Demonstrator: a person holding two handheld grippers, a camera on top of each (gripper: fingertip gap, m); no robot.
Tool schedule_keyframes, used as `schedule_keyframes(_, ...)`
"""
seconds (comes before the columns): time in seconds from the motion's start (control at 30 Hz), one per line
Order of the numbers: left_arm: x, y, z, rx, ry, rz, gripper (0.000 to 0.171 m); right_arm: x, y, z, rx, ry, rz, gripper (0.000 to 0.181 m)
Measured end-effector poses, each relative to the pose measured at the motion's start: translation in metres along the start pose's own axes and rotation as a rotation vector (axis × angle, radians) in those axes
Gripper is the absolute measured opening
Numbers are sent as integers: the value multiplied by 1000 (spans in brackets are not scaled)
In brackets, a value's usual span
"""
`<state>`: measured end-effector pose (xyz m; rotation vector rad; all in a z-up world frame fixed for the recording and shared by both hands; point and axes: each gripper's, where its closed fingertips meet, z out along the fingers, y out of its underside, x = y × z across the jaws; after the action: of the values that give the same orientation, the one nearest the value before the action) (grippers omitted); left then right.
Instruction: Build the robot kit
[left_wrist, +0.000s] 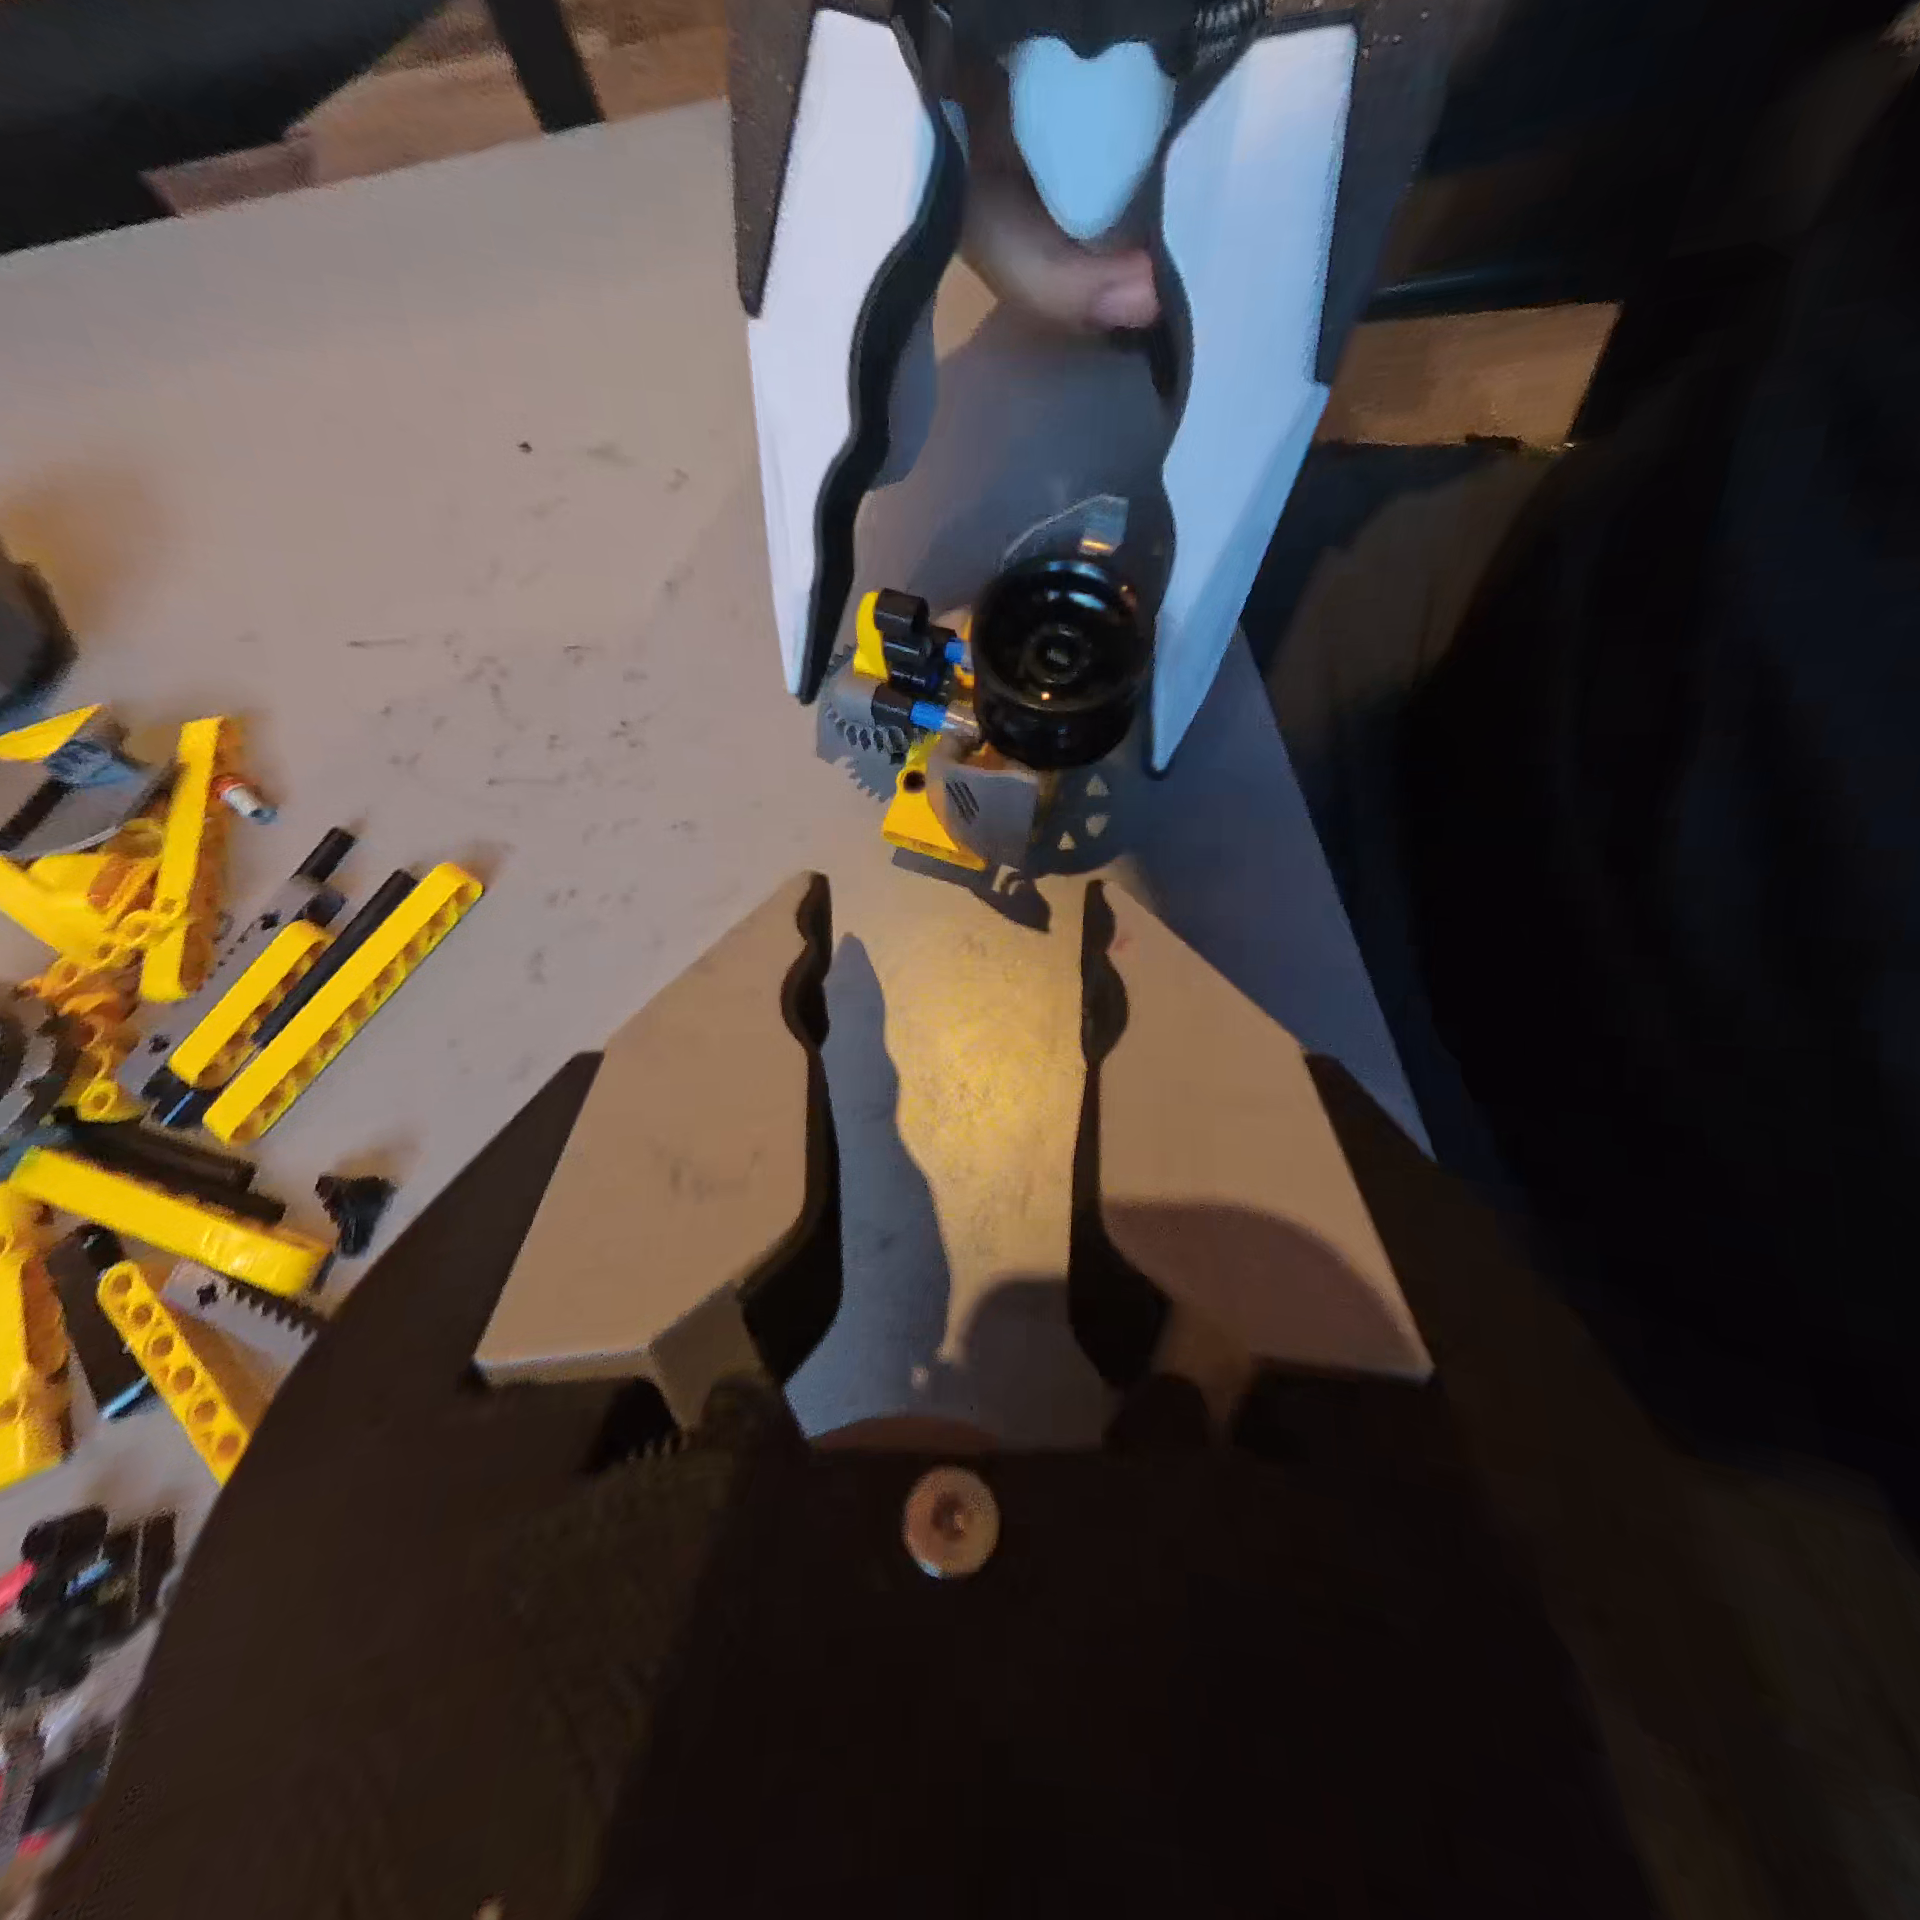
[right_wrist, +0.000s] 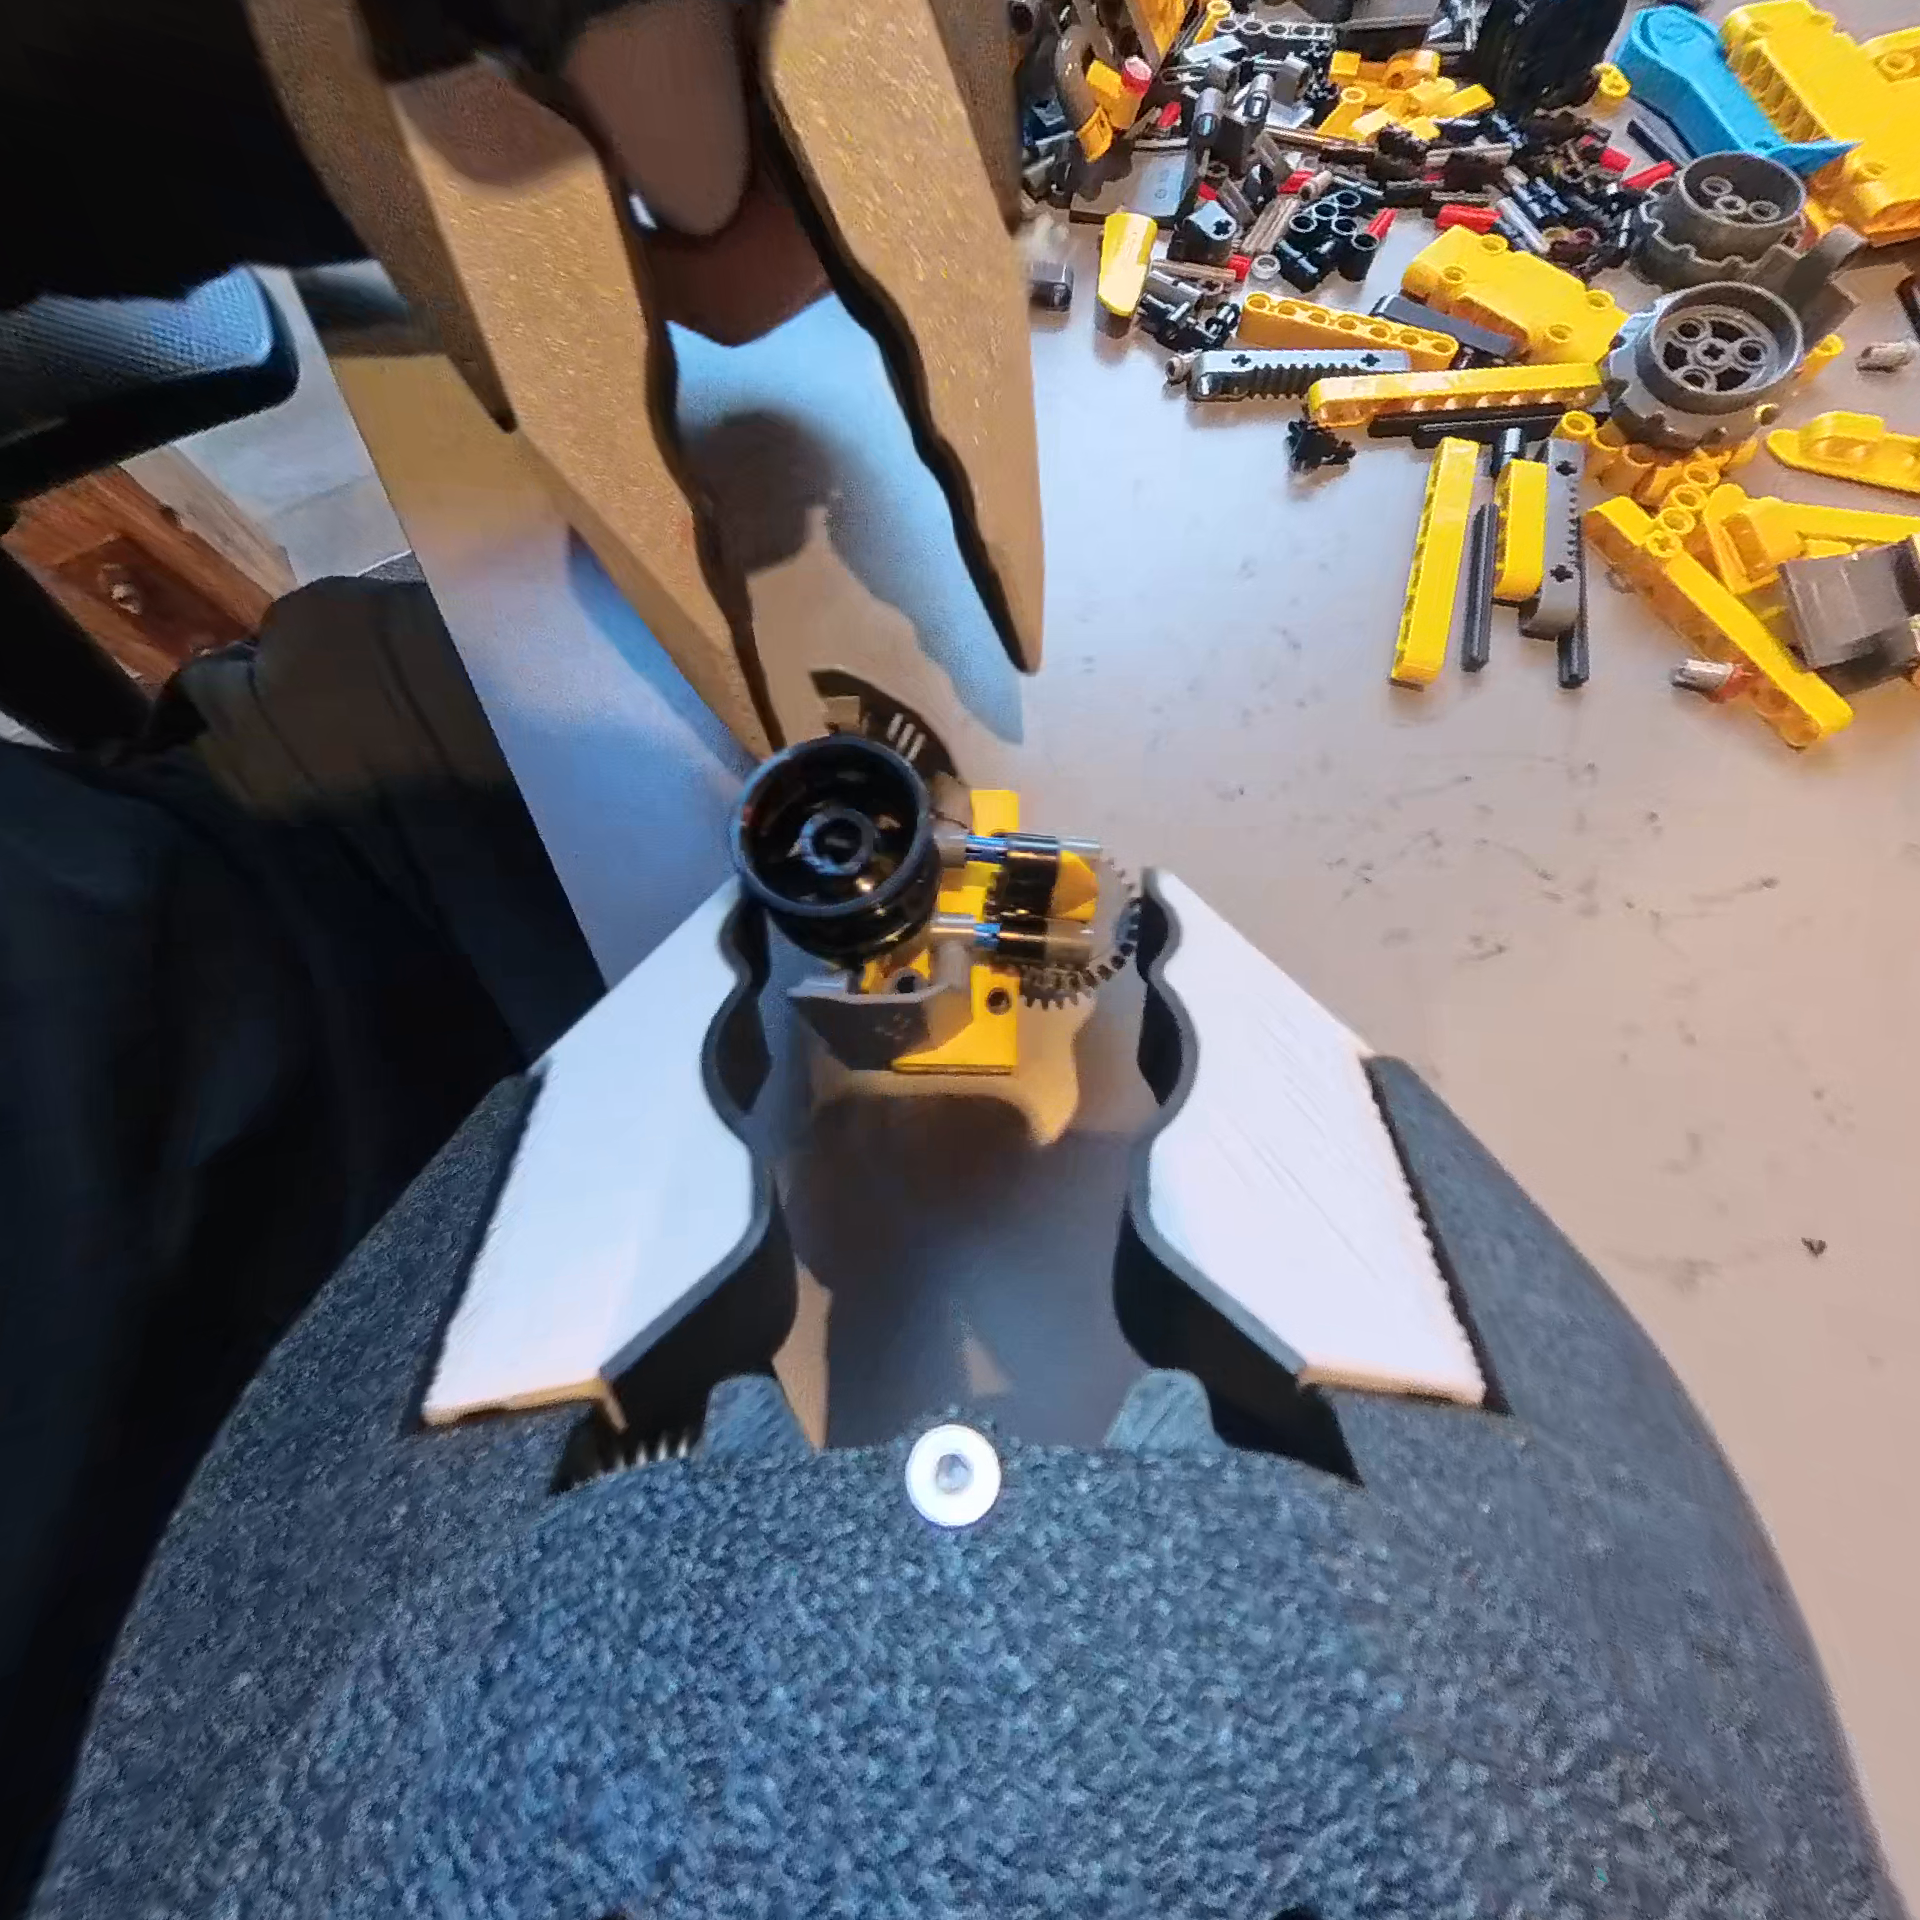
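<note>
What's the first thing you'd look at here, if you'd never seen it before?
Right in the middle, a small yellow and grey brick assembly with a black wheel and a gear sits on the table, between the white fingers of the right gripper. The tan left gripper points at it from the far side, open and empty. To the right sprawls a pile of loose yellow bricks.

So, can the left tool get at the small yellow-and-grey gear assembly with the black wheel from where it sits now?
Probably yes. The left tool is open, with bare table between its tips and the gear assembly. The white-fingered right tool flanks the assembly's far sides, so only the near end looks free.
</note>
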<state>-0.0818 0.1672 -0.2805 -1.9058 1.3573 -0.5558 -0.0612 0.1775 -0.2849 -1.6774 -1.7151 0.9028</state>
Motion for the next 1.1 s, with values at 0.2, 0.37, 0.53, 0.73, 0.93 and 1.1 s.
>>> schedule_keyframes(0.2, 17, -28, -5, 183, 90, 41, 27, -2, 0, -1, -5, -11, -77, 71)
schedule_keyframes(0.37, 22, -22, -3, 197, 84, 66, 23, -9, -2, 3, -1, -48, -231, 70)
schedule_keyframes(0.53, 24, -23, 0, 198, 84, 110, 21, -9, -4, 4, 10, -65, -340, 71)
schedule_keyframes(0.73, 25, -26, 0, 208, 86, 114, 20, -9, -8, 1, 45, -74, -382, 74)
schedule_keyframes(0.93, 26, -28, 0, 220, 75, 128, 12, -11, -5, 1, 39, -118, -362, 67)
schedule_keyframes(1.1, 28, -26, -1, 210, 75, 124, 18, -18, -8, 0, 48, -204, -319, 60)
